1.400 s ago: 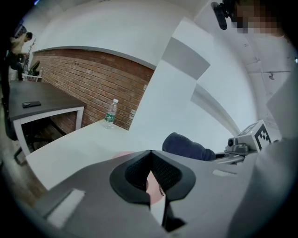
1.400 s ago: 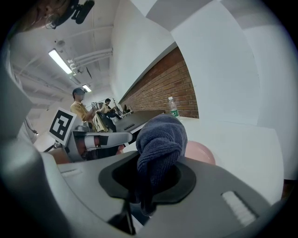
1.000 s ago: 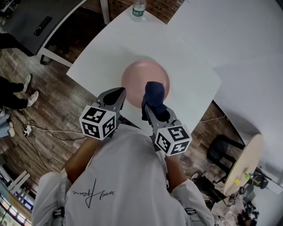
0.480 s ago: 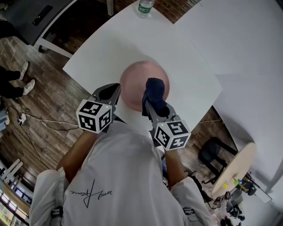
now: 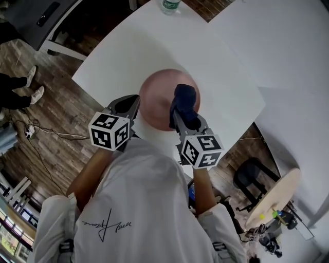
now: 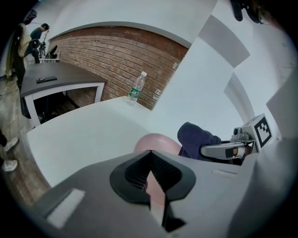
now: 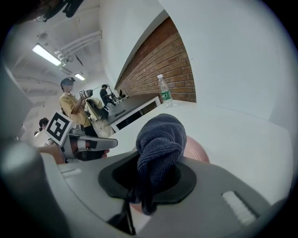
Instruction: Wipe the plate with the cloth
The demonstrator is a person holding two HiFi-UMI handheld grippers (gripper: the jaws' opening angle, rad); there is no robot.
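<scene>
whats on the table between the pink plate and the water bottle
Nothing. The stretch of white table between the plate and the water bottle is bare, as both the head view and the left gripper view show.

White table (image 5: 118, 56) lies open around plate (image 5: 154, 95); bottle (image 5: 169, 5) far off.

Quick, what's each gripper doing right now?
Left gripper: closed, holding nothing.
Right gripper: closed on the cloth.

bottle (image 5: 169, 5) cut by top edge, plate (image 5: 154, 95) part-hidden (under cloth (image 5: 184, 100))
</scene>
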